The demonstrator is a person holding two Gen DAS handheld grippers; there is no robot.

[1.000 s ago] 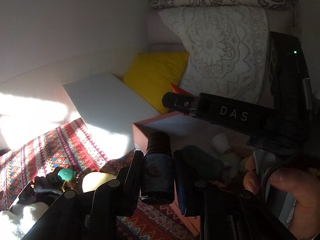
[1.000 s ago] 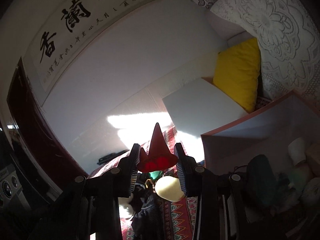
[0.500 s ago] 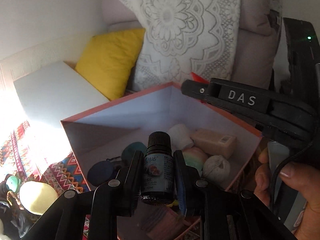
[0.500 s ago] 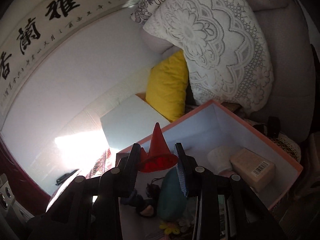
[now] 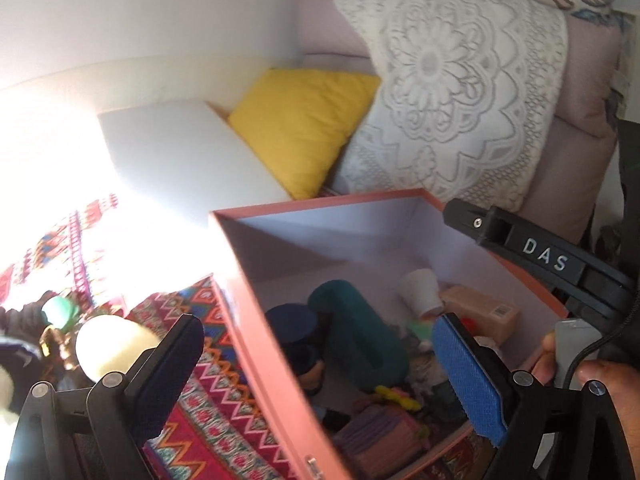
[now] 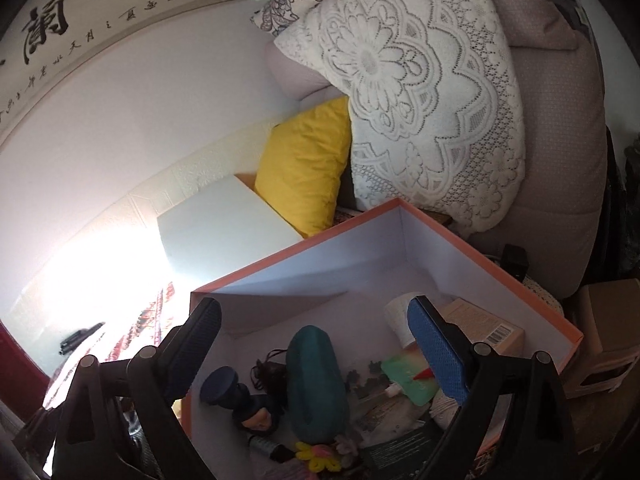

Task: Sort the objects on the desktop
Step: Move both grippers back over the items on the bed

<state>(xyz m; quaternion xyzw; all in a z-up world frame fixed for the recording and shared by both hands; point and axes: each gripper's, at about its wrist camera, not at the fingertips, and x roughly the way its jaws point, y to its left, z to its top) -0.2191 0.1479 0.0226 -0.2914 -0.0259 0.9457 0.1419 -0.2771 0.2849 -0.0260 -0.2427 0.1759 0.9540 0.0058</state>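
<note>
**Both grippers spread wide over the pink box**

The pink box (image 6: 496,264) sits open below me, its white inner walls lit, and it holds most of the sorted things. I see a teal oblong case (image 6: 316,380) lying near the middle, with a dark blue figure (image 6: 236,396) just beside it on the left. A white cup (image 6: 398,318) lies tipped toward the far corner, next to a tan carton with a barcode (image 6: 486,326). A green card (image 6: 404,376) lies in front of them with a small red cone tip (image 6: 421,376) showing on it, partly hidden by my right finger pad.

My right gripper (image 6: 316,344) hangs above the box with its jaws far apart and nothing between them. My left gripper (image 5: 320,368) straddles the box's near-left wall, jaws likewise wide and holding nothing.

Outside the box, in the left wrist view, a pale yellow ball (image 5: 112,350) and a green round piece (image 5: 60,310) lie on the patterned cloth (image 5: 208,412); glare washes out much of that side. Behind the box stand a white block (image 6: 224,220), a yellow cushion (image 6: 304,164) and a lace-covered cushion (image 6: 424,92). A hand (image 5: 600,396) grips the other tool's handle at the right edge.
</note>
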